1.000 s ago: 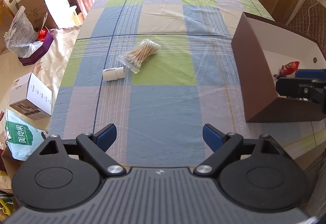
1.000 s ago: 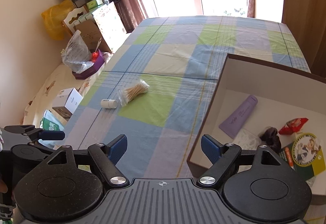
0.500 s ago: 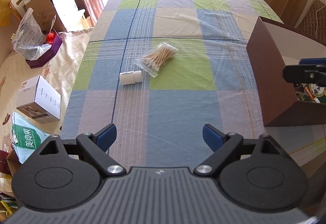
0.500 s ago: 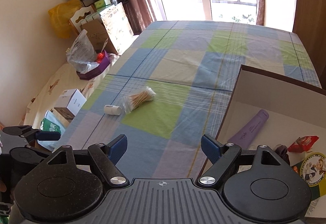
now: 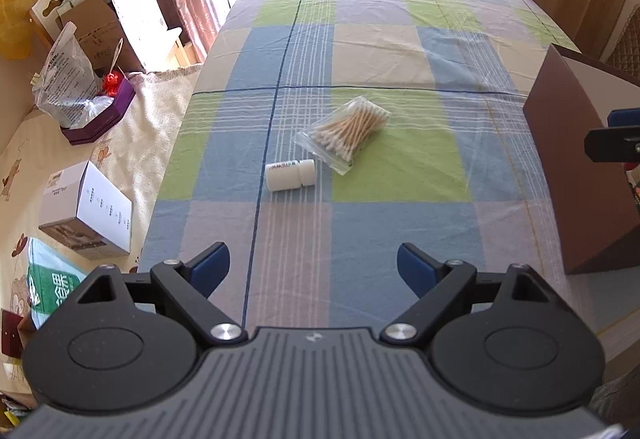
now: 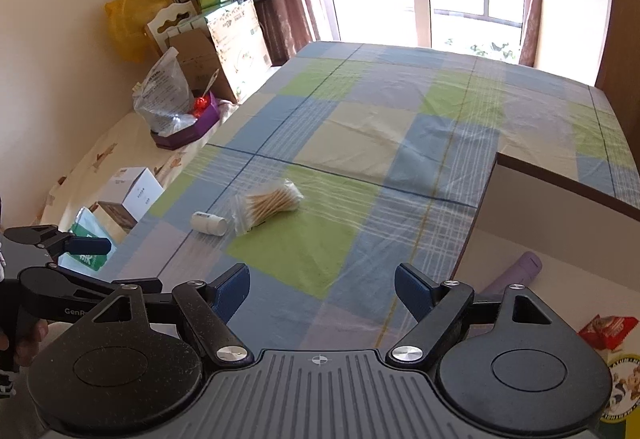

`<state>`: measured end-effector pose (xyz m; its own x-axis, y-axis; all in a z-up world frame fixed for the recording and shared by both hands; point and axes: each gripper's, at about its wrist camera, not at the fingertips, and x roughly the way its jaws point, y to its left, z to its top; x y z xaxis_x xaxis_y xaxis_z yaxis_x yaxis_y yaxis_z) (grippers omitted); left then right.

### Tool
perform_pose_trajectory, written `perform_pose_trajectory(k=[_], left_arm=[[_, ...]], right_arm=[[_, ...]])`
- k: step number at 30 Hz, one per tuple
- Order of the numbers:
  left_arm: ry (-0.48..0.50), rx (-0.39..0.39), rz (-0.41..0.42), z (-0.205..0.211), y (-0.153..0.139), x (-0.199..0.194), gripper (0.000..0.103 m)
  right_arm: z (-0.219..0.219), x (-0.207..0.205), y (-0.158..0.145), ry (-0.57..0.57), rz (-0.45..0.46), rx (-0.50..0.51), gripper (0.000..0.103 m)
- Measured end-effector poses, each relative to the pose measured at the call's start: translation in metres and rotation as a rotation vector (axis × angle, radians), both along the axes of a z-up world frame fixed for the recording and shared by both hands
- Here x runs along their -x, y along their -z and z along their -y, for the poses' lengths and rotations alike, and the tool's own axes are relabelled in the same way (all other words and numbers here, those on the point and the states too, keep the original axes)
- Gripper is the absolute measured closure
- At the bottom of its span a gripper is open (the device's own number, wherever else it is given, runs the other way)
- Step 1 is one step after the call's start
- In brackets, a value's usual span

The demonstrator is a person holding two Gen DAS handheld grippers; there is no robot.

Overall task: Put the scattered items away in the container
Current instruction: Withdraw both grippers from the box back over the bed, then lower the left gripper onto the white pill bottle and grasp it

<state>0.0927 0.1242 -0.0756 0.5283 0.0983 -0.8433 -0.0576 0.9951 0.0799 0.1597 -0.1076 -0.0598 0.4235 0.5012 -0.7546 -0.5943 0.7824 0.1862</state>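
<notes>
A clear bag of cotton swabs (image 5: 348,129) (image 6: 267,204) lies on the checked tablecloth, with a small white bottle (image 5: 291,175) (image 6: 209,223) on its side just left of it. The brown box (image 5: 580,175) (image 6: 560,195) stands at the right; a purple tube (image 6: 516,273) and a red packet (image 6: 608,331) lie inside. My left gripper (image 5: 314,269) hovers open near the table's front edge, well short of the bottle. My right gripper (image 6: 322,289) is open beside the box's left wall, empty. One finger of the right gripper shows at the left wrist view's right edge.
Left of the table, a patterned cloth holds a white carton (image 5: 86,211), a green packet (image 5: 52,291) and a purple tray with a plastic bag (image 5: 92,107). Cardboard boxes (image 6: 224,47) and curtains stand at the back left. A hand (image 6: 22,343) grips the left tool.
Both cameras have swung up and leftward: the box slid toward the right edge in both views, and the swabs and bottle now sit nearer the centre. Both grippers stayed open.
</notes>
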Motion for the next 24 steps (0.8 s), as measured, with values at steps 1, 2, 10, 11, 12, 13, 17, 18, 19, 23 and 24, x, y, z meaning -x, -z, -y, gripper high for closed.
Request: perform_pose_trajectory(k=[1,2,10,11,12,13,17,18,19,23,24], left_arm=[[0.003,-0.004,0.0,-0.002,0.003,-0.004,0.015],[0.009,-0.008,0.0,-0.003,0.005,-0.01,0.015],[0.027,0.0,-0.022,-0.02,0.038,-0.064,0.028],[0.022,0.005,-0.024,-0.022,0.042,-0.07,0.028],[0.018,0.01,-0.025,-0.024,0.046,-0.076,0.028],[0.014,0.015,-0.027,-0.027,0.05,-0.082,0.028],[-0.003,0.036,-0.045,-0.035,0.064,-0.098,0.038],[-0.004,0.033,-0.051,-0.036,0.067,-0.1,0.039],[-0.006,0.031,-0.056,-0.038,0.069,-0.103,0.041],[0.0,0.031,-0.068,-0.04,0.079,-0.108,0.047],[0.002,0.033,-0.069,-0.041,0.081,-0.109,0.05]], right_arm=[[-0.002,-0.004,0.002,-0.002,0.002,0.008,0.018],[-0.004,-0.008,0.005,-0.004,0.001,0.015,0.018],[-0.013,-0.032,0.022,-0.028,-0.039,0.04,0.018],[-0.014,-0.034,0.024,-0.034,-0.041,0.045,0.018],[-0.015,-0.034,0.025,-0.04,-0.042,0.051,0.018],[-0.016,-0.035,0.026,-0.046,-0.042,0.057,0.018],[-0.019,-0.037,0.031,-0.07,-0.042,0.08,0.018],[-0.02,-0.038,0.031,-0.077,-0.041,0.087,0.018],[-0.022,-0.038,0.032,-0.084,-0.039,0.093,0.018],[-0.028,-0.042,0.037,-0.121,-0.025,0.123,0.018],[-0.03,-0.043,0.038,-0.134,-0.02,0.131,0.018]])
